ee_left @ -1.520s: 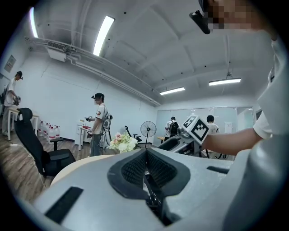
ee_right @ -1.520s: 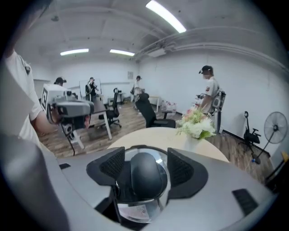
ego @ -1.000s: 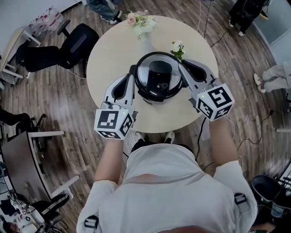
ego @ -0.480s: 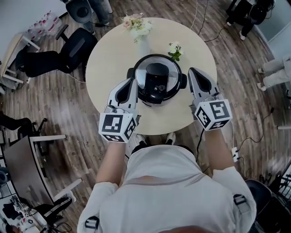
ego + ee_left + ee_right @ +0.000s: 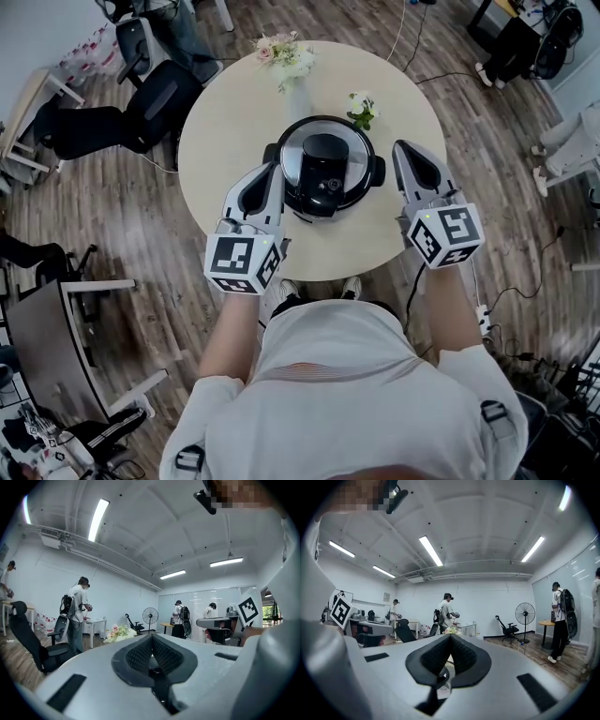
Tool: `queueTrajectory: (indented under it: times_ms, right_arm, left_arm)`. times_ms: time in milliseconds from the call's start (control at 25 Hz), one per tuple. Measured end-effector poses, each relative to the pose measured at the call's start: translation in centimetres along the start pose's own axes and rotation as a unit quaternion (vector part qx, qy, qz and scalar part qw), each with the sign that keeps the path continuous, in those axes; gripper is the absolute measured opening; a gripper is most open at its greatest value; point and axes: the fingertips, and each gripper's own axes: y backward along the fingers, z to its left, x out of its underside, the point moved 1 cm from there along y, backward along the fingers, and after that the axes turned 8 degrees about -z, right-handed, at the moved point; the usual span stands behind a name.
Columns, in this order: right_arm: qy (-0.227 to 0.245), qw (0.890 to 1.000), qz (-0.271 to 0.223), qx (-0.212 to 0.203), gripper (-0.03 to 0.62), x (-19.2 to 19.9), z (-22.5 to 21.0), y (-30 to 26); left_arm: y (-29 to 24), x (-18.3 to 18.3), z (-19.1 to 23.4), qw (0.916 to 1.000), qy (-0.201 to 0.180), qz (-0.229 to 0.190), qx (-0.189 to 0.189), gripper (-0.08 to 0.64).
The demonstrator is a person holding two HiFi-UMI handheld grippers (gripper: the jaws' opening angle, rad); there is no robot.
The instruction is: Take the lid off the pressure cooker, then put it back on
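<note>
Round table, pressure cooker overhead, fan gripper-level

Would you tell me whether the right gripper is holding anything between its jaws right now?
No, in its own view the right gripper has its two jaws closed against each other with nothing between them.

We see a black cooker, silver lid, beige desk, our grey left gripper and right gripper with black-and-white marker cubes, pink-white flowers, brown floor.
</note>
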Motion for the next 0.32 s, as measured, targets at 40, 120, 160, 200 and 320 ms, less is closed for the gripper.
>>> queueTrajectory:
  times_ms: [40,120,160,200,320]
  right_arm:
    - [-0.001,1.0,0.001,-0.001,-0.002,0.0,0.1,0.0]
    - [-0.002,1.0,0.003,-0.005,-0.002,0.2,0.3,-0.1]
    - [-0.003,1.0,0.004,-0.007,-0.002,0.3,0.5,-0.2]
    - [-0.004,1.0,0.004,-0.009,-0.002,0.4,0.7,-0.2]
    - [-0.006,1.0,0.006,-0.012,-0.002,0.6,1.1,-0.3]
  left_arm:
    - [0.0,0.0,0.0,1.0,0.0,0.0,0.001,0.004]
    - [0.0,0.0,0.0,1.0,0.0,-0.001,0.002,0.005]
    - [0.0,0.0,0.1,1.0,0.001,-0.002,0.002,0.005]
    - [0.0,0.0,0.2,1.0,0.001,-0.002,0.003,0.004]
    - [0.2,0.0,0.4,1.0,0.002,-0.003,0.003,0.004]
